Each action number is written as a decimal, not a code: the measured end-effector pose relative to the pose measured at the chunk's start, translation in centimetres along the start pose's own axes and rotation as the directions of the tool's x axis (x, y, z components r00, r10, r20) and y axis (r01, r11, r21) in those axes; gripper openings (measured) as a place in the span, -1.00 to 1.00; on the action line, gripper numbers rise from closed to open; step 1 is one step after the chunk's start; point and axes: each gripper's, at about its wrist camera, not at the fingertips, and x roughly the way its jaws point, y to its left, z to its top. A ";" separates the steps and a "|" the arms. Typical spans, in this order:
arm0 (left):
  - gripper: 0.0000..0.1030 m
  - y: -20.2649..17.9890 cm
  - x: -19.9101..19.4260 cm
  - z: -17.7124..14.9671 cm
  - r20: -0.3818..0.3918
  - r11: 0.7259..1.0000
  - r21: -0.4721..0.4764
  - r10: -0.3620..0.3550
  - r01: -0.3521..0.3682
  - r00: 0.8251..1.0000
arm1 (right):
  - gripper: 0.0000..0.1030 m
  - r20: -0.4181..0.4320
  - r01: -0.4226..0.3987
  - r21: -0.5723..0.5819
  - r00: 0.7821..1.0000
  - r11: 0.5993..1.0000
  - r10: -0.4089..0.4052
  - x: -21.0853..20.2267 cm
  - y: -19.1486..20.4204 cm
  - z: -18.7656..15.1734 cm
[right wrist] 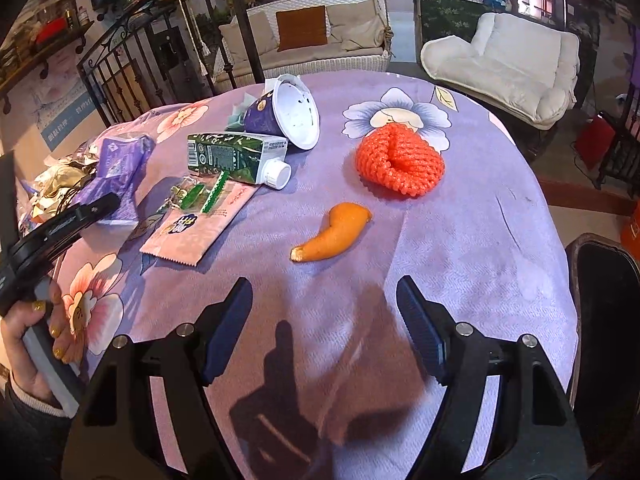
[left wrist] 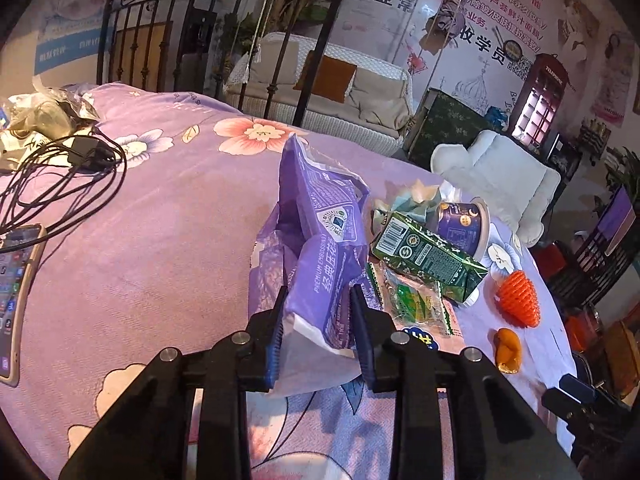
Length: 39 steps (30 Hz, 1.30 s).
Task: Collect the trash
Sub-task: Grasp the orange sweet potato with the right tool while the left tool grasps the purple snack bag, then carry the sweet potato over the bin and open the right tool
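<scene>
Left gripper (left wrist: 318, 312) is clamped on the purple bag (left wrist: 320, 240), so hold its mouth up. Right gripper (right wrist: 324, 320) hangs released; go for the orange peel (right wrist: 332, 232).

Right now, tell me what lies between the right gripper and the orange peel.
Nothing: in the right wrist view only bare purple tablecloth, partly shadowed, separates the right gripper from the orange peel.

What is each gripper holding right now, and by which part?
The left gripper pinches the purple plastic bag by its near bottom edge. The right gripper is open and empty, above the tablecloth short of the orange peel.
</scene>
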 end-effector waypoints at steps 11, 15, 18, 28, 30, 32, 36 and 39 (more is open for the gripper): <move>-0.41 -1.1 -5.2 -1.6 0.094 0.997 0.072 0.010 -0.016 0.996 | 0.12 -0.119 0.010 0.066 0.993 0.998 -0.002 5.7 -0.5 3.2; -0.41 -1.5 -5.3 -2.4 0.084 0.997 0.082 0.001 -0.008 0.997 | 0.00 -0.142 0.017 0.076 0.990 0.997 -0.006 7.0 -0.3 3.4; -0.41 -1.9 -5.3 -2.8 0.074 0.996 0.090 -0.001 -0.006 0.997 | -0.30 -0.143 0.024 0.082 0.990 0.996 -0.012 7.4 -0.2 3.2; -0.41 -3.6 -6.2 -4.4 0.054 0.990 0.138 -0.047 0.039 0.997 | -0.70 -0.030 -0.027 0.087 0.999 0.996 0.029 3.5 -0.8 1.2; -0.41 -4.4 -6.5 -4.8 0.056 0.986 0.152 -0.074 0.065 0.996 | -0.70 0.009 -0.026 0.074 1.000 0.997 0.026 1.9 -0.8 0.7; -0.41 -5.4 -6.9 -5.1 0.054 0.982 0.169 -0.100 0.090 0.994 | -0.71 0.047 -0.029 0.070 0.999 0.997 0.025 0.2 -1.2 0.0; -0.41 -7.9 -7.5 -5.9 0.053 0.967 0.214 -0.155 0.140 0.987 | -0.71 0.087 -0.023 0.099 0.996 0.995 0.014 -2.6 -3.0 -1.4; -0.41 -9.9 -7.8 -6.3 0.039 0.953 0.242 -0.197 0.182 0.980 | -0.71 0.114 0.003 0.122 0.993 0.993 -0.017 -4.3 -4.4 -2.3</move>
